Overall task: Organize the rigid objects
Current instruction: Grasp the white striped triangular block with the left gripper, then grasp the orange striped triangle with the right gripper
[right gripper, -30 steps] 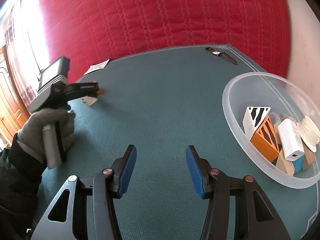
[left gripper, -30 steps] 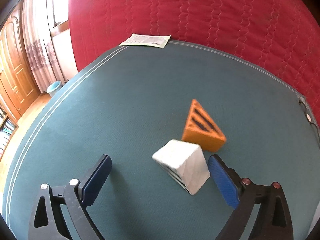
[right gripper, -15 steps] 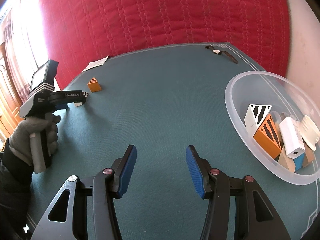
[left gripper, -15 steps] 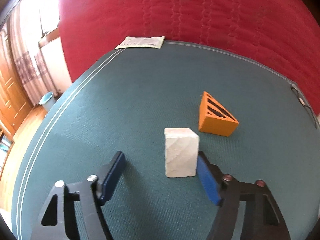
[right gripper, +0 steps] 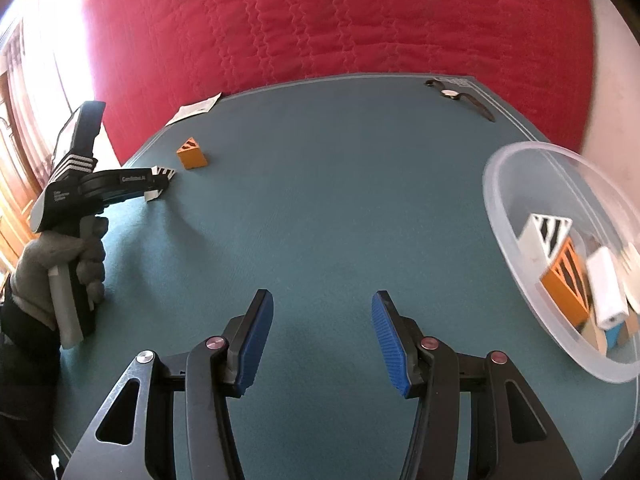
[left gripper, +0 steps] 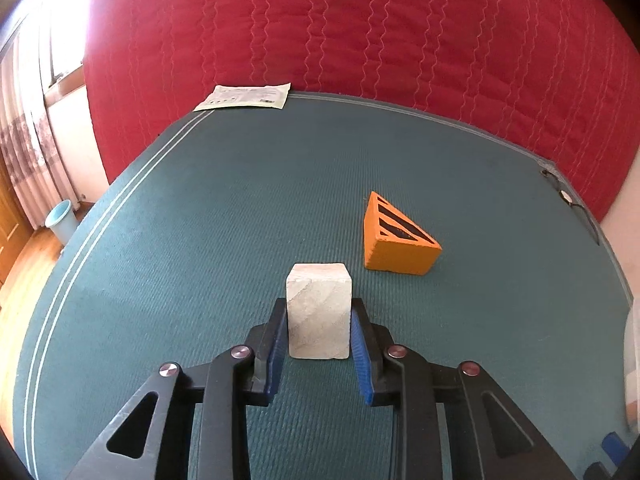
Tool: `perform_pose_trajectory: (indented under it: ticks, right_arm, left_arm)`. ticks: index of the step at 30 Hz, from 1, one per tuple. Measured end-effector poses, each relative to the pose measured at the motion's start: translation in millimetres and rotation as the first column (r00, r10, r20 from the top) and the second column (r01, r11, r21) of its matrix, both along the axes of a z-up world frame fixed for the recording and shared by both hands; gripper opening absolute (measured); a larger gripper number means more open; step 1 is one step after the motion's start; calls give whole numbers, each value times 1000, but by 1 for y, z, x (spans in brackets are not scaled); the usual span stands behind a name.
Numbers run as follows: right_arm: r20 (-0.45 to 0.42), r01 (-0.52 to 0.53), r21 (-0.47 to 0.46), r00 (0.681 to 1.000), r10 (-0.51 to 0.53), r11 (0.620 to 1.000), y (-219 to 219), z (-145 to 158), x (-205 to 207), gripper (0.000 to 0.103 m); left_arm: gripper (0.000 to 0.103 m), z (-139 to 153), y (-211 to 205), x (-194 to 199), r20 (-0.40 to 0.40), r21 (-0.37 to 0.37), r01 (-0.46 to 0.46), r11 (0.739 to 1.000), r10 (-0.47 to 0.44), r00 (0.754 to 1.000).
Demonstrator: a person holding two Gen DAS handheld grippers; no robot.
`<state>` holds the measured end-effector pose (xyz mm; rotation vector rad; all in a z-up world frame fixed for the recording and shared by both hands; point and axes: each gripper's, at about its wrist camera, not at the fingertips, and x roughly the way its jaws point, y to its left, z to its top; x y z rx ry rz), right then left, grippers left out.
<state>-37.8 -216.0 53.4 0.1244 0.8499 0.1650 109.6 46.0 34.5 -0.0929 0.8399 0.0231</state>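
Currently, left gripper [left gripper: 319, 330]: my jaws just closed, pinching white block [left gripper: 319, 315] for lifting.
Right gripper [right gripper: 322, 334]: spread, empty, waiting.
Bowl [right gripper: 505, 216]: destination, I judge.

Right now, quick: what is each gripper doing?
Left gripper: just closed, shut on the white wooden block with a striped face, on the green mat.
Right gripper: open, empty.
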Motion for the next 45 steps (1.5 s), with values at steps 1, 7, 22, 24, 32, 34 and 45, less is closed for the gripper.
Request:
perform_pose_trajectory:
  ticks: [1,7,22,24,32,34,45]
  right_arm:
    - [-2,-7,-2,1000,7,1000,3,1,3,53]
    - [-17,-65,13,998,65,998,31,5,36,53]
    - [20,-240,33,971,239,970,130,10,142,53]
    - [12,-243,32,970,243,969,137,9,155,53]
    - [23,-307,-1,952,307,952,168,5,184,53]
    - [23,-307,3,951,307,952,171,3,191,53]
    - [8,-321,-26,947,322,947,187,-4,216,49]
  left_arm:
    - [31,1,1,-2,4,3,-6,1000,6,1000]
    - [31,11,12,-14,36,13,-44,999,44,998]
    - [31,14,48,-17,36,-30,-154,988,156,987]
    - [31,13,50,-16,32,-33,-163,986,164,986]
    - [31,11,49,-15,25,-34,-172,985,173,985]
    - [31,10,49,-15,20,-30,-172,985,173,985]
    - [31,7,48,-13,12,-30,-175,984,176,984]
